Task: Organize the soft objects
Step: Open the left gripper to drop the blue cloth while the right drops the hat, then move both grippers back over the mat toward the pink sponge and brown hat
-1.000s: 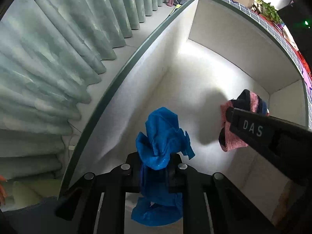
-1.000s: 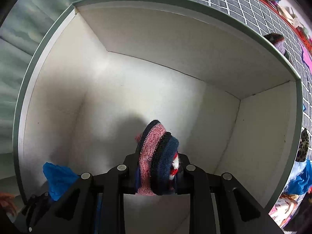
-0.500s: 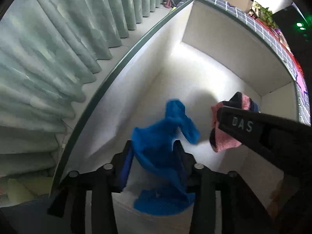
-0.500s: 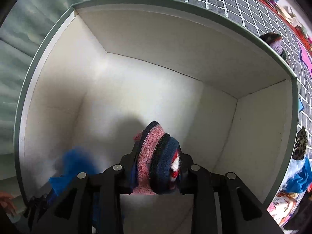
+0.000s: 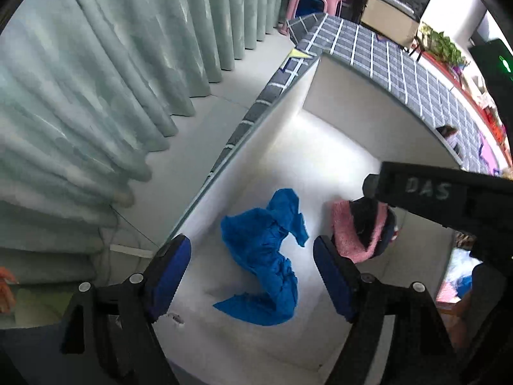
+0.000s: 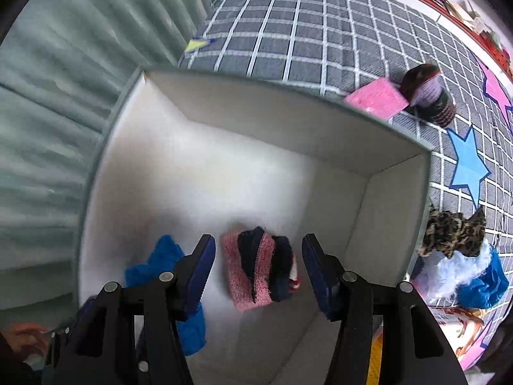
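**Both cloths down in the white box, jaws apart above them**

Overhead, both wrist views look steeply down into a large white box (image 6: 224,147) with a grey-green rim, standing on a grey checked cover (image 6: 320,32) with white grid lines and coloured star shapes. Pale green curtains (image 5: 96,80) hang along the left side of the box.

On the cover beyond the far rim lie a pink pad (image 6: 375,99) and, touching it, a dark striped knitted piece (image 6: 429,93). Off the right wall of the box sits a heap of soft things: a leopard-print piece (image 6: 455,231) above something white and fluffy with blue cloth beside it; the edge blur makes it hard to tell where one ends and the next begins.

Inside the box, a crumpled blue cloth (image 5: 266,253) lies on the floor near the left wall. Just beside it, to the right and apart from it, rests a folded pink and navy knitted item (image 6: 259,269) with a touch of red and white at one edge.

The left gripper (image 5: 250,269) hangs over the blue cloth with its jaws wide apart, having just been opening; nothing is between the pads. The right gripper (image 6: 256,272) hangs over the knitted item, jaws likewise just opened and clear of it on both sides.
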A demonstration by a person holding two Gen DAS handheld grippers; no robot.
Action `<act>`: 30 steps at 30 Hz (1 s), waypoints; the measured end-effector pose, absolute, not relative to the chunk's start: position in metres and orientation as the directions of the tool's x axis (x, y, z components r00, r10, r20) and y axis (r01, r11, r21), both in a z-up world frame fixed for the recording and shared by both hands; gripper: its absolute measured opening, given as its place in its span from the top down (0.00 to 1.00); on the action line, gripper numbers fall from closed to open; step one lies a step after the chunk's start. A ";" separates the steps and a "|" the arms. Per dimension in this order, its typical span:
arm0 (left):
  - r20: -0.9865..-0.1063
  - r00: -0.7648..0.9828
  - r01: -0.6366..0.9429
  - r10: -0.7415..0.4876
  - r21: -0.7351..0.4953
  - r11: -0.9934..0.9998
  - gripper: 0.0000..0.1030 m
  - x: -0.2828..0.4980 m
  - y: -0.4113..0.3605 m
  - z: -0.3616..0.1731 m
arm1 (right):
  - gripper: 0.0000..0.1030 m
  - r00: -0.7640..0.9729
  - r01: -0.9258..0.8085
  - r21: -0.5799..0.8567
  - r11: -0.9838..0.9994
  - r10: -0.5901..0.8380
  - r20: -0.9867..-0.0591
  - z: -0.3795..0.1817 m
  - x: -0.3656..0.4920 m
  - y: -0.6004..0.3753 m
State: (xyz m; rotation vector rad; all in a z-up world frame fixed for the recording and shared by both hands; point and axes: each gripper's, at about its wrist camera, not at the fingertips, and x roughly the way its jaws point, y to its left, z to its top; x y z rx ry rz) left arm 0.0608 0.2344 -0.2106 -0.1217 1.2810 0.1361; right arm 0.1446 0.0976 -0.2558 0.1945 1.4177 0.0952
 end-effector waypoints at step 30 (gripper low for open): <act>-0.856 0.517 -0.115 -0.003 -0.073 0.991 0.20 0.048 0.156 -0.078 | 0.18 0.306 0.089 0.430 0.898 0.386 -0.870 -0.125 0.108 -0.054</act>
